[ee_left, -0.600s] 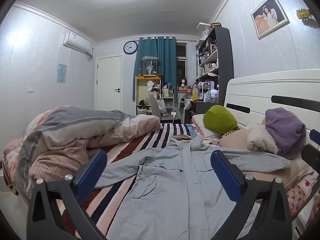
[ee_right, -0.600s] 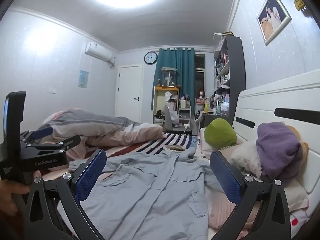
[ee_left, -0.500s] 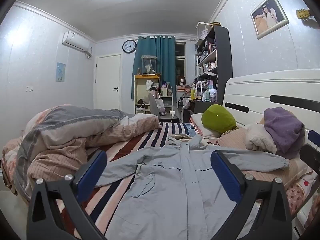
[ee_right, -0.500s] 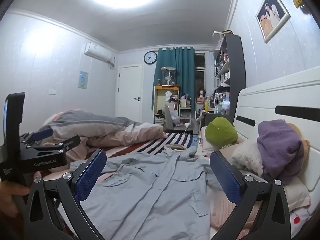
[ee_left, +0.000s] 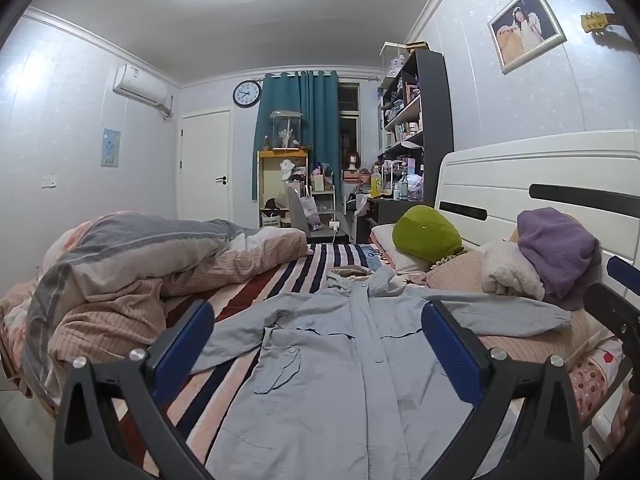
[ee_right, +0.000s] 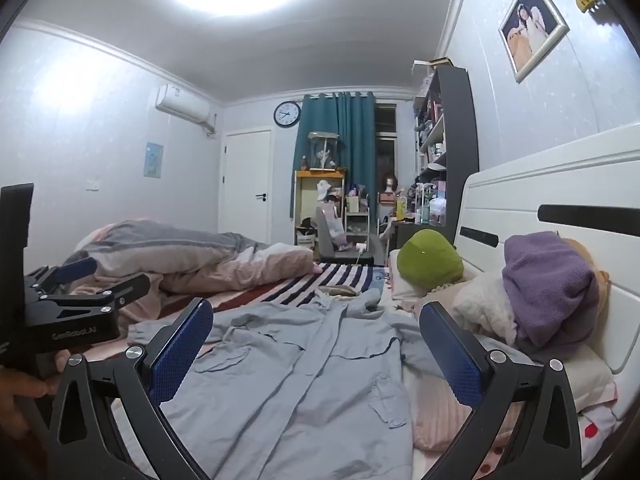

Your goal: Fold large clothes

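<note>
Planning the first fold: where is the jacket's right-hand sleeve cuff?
In the left wrist view, the sleeve cuff lies at right on the pink pillow, just below the purple blanket.

The pale blue jacket [ee_left: 344, 364] at lower centre is thin, matt woven cloth, lightly creased, lying on a striped sheet [ee_left: 280, 280] of soft, napped fabric. At right, the headboard [ee_left: 520, 184] looks smooth, semi-gloss white, and the purple knit [ee_left: 556, 252] coarse and ribbed. The left gripper [ee_left: 316, 340] has matt black plastic arms, textured blue pads [ee_left: 182, 344] and shiny metal screws.
</note>
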Demonstrator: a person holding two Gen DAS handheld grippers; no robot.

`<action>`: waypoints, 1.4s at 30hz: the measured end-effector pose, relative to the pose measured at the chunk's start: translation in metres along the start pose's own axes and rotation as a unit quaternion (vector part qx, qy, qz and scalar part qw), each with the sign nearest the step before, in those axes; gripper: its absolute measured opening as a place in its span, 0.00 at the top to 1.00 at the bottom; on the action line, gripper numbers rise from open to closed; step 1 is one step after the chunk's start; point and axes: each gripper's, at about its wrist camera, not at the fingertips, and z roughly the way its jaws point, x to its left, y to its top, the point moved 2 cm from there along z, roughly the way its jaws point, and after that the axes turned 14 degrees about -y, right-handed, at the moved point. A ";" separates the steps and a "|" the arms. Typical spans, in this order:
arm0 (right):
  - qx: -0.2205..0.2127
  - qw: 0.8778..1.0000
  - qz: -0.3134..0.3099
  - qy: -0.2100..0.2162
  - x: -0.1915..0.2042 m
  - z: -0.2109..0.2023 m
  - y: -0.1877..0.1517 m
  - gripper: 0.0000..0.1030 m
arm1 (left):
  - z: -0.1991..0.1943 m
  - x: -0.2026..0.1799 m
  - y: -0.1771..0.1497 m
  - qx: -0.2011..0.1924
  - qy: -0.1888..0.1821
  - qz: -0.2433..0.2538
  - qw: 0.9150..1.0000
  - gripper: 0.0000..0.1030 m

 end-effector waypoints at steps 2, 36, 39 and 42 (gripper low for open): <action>0.000 1.000 -0.001 0.001 0.001 0.000 0.000 0.00 | 0.001 -0.001 0.000 0.001 -0.001 -0.001 1.000 0.01; -0.011 1.000 -0.004 0.016 0.002 -0.007 0.001 0.00 | -0.006 0.000 0.001 -0.003 0.004 0.001 1.000 0.01; -0.011 1.000 -0.004 0.015 0.002 -0.007 0.001 0.00 | -0.006 0.000 0.001 -0.002 0.003 0.001 1.000 0.01; -0.010 1.000 -0.004 0.013 0.003 -0.009 0.001 0.00 | -0.009 0.000 0.000 -0.002 0.004 0.001 1.000 0.01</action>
